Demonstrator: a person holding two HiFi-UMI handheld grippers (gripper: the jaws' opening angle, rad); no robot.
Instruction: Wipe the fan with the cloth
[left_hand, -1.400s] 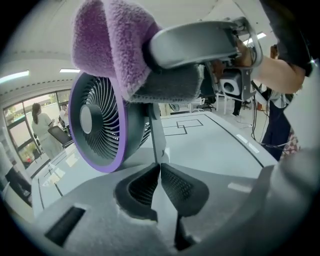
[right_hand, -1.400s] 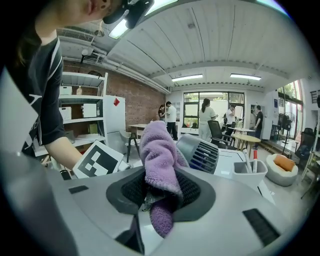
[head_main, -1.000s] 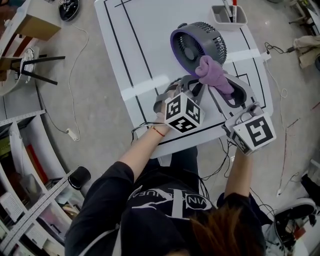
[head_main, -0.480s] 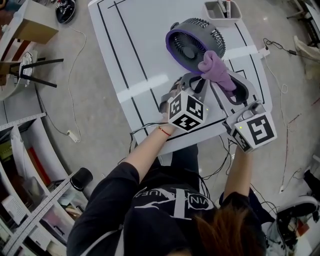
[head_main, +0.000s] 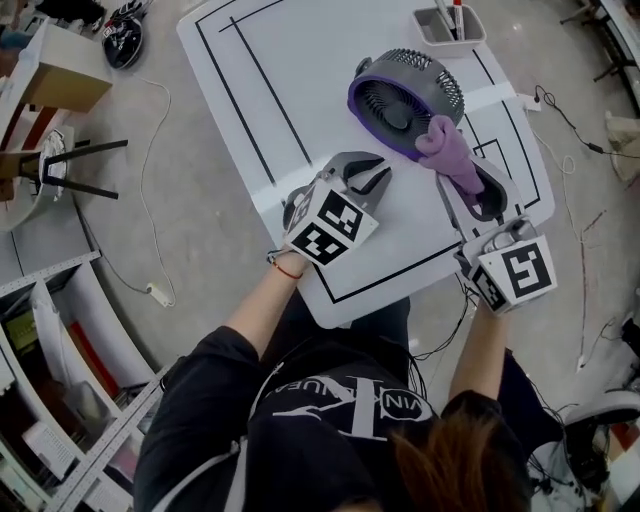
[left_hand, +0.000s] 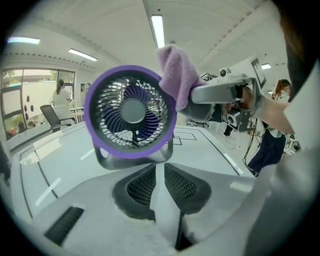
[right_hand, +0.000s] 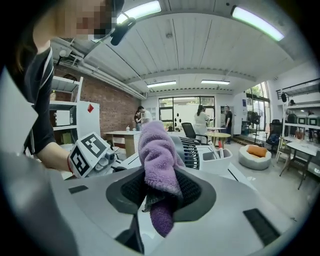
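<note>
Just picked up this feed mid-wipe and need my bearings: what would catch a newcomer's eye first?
The round grey fan with a purple rim, standing toward the far right of the white table, draws the eye first. The right tongs hold a fluffy purple cloth against its rim. The left tongs sit clear of it at mid-table; their jaws have just been opening, with nothing between them.

White table, black-lined, is being viewed from above, centred in the head view. A grey bin of pens is being carried at its one o'clock corner. On the surrounding floor the following are being kept: cardboard box at ten o'clock; black stand at nine; white cable and power strip at eight; shelving at seven.
</note>
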